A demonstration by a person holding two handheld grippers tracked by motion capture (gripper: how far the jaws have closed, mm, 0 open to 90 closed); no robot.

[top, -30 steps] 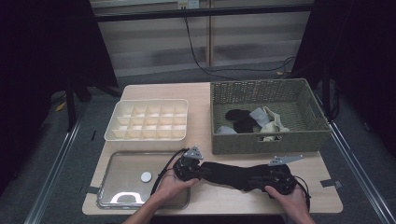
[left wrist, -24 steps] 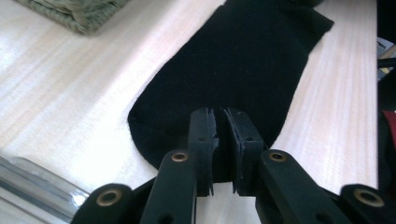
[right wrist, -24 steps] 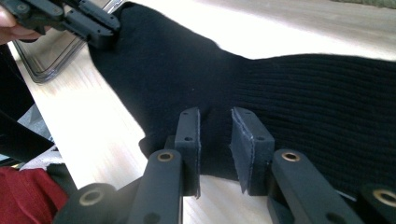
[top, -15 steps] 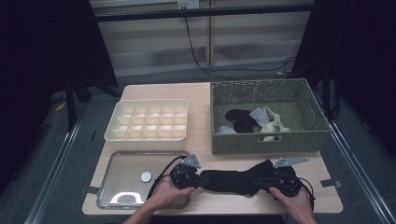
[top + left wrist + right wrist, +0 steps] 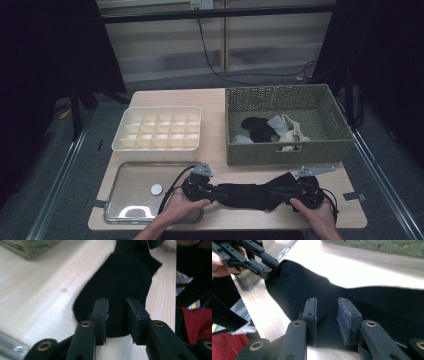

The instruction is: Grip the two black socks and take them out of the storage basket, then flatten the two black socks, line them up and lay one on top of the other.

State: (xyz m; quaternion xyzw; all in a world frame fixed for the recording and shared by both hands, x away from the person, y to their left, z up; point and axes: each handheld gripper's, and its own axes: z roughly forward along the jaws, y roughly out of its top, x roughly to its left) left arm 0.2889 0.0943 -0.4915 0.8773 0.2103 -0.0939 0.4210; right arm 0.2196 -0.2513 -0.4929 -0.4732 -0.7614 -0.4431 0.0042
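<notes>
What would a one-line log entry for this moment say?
item: black sock flat on table | left hand-held gripper: just opening over sock end | right hand-held gripper: just opening over other end

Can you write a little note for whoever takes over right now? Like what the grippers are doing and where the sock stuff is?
Left hand-held gripper: jaws just opening, gap visible, over one end of the black sock.
Right hand-held gripper: jaws also just opening, over the other end.
The sock lies stretched flat along the table's near edge, in front of the woven basket.
More socks sit in the basket. The divided tray looks empty.
Done: one sock laid out.
Probably left: fold or roll it, put it in a tray compartment, then the rest.
</notes>
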